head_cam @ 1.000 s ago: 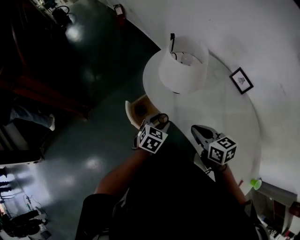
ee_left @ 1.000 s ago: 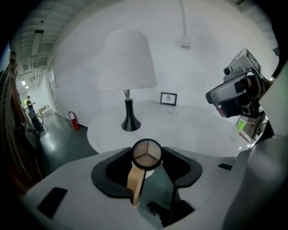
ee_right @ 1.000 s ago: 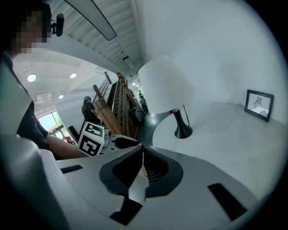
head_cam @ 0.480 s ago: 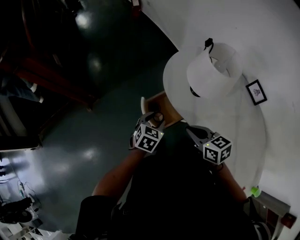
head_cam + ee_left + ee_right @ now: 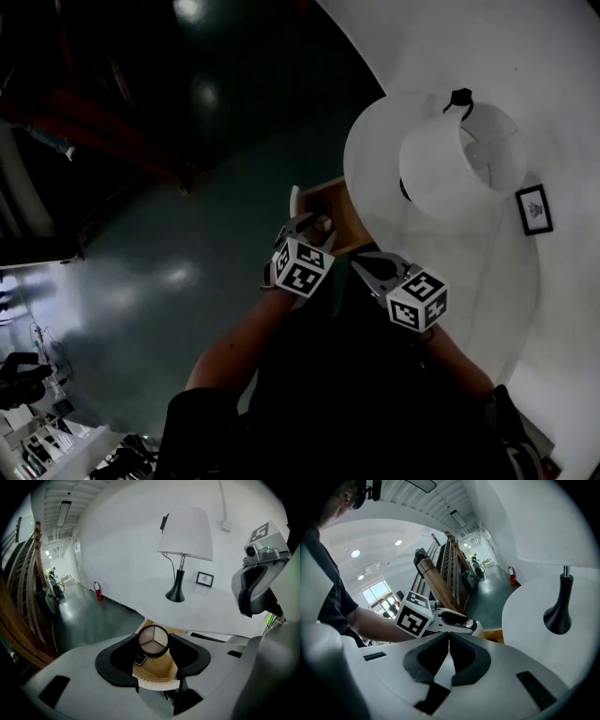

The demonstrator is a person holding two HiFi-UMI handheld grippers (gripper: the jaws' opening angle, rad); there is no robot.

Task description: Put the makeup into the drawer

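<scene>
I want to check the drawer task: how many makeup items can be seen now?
1: a round compact clamped in the left gripper over the open drawer. More may lie hidden inside it.

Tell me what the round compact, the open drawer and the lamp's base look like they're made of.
Compact: probably a glossy black plastic rim with a clear lid, since three powder wedges show through.
Drawer: light wood, matte, with faint grain inside.
Lamp base: smooth black, metal or plastic; can't tell which.

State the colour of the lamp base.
The lamp base is black, best seen in the left gripper view.
</scene>
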